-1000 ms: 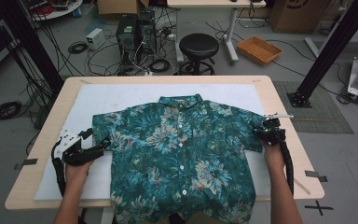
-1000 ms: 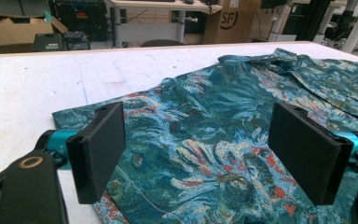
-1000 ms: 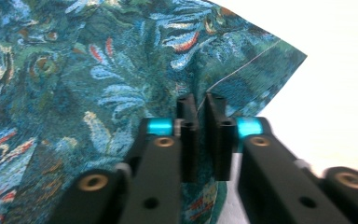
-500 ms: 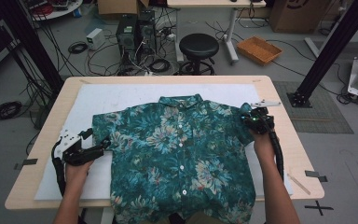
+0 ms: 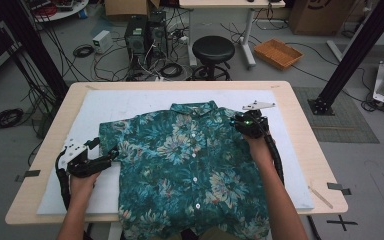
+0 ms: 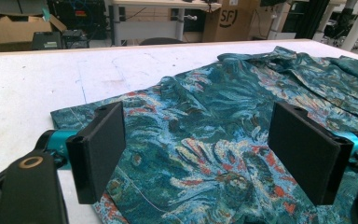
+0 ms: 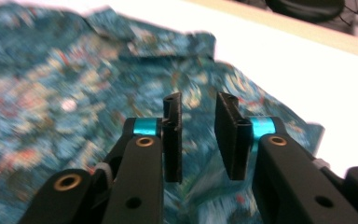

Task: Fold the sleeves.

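On the white mat [image 5: 130,107], right gripper [image 7: 198,135] jaws, just opening, hang empty over the shirt [image 5: 190,165]; left gripper [image 6: 198,154] gapes wide.

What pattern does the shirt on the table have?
The shirt is teal with a floral print; the high view shows it best.

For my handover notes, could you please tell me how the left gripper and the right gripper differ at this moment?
The left gripper has its jaws spread wide over the shirt sleeve; the right gripper shows only a narrow gap, its jaws having just been opening with no cloth between them. The left gripper sits low at the shirt's sleeve edge; the right gripper is up by the shoulder, near the collar. Both are hand-held, and neither grips the shirt.
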A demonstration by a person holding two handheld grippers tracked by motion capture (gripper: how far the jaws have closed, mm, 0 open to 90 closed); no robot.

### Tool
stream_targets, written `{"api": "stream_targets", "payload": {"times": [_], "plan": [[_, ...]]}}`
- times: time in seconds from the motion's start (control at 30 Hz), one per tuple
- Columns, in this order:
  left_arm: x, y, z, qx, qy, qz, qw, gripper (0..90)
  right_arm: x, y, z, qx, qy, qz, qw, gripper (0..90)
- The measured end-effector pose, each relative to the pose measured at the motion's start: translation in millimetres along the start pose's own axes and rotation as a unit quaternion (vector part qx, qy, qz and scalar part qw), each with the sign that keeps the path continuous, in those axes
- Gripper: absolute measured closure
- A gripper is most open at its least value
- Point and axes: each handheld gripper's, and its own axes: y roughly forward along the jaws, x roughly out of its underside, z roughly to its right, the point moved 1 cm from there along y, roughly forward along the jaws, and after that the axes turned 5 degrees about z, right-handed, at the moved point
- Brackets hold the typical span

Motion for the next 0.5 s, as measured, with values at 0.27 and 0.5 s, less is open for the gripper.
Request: {"api": "stream_targets", "payload": {"times": [0.27,0.5], "plan": [[-0.2,0.4,0.1,-0.002,0.001,-0.004,1.0000,19.5,8.6,-19.2,26.0,0.053,0.026,0.003,0.9983,56.9],[-0.2,0.5,1.1,-0.004,0.006,-0.003,1.0000,19.5,32.8,4.4,22.4,0.058,-0.019,-0.099,0.9932,80.1]]}}
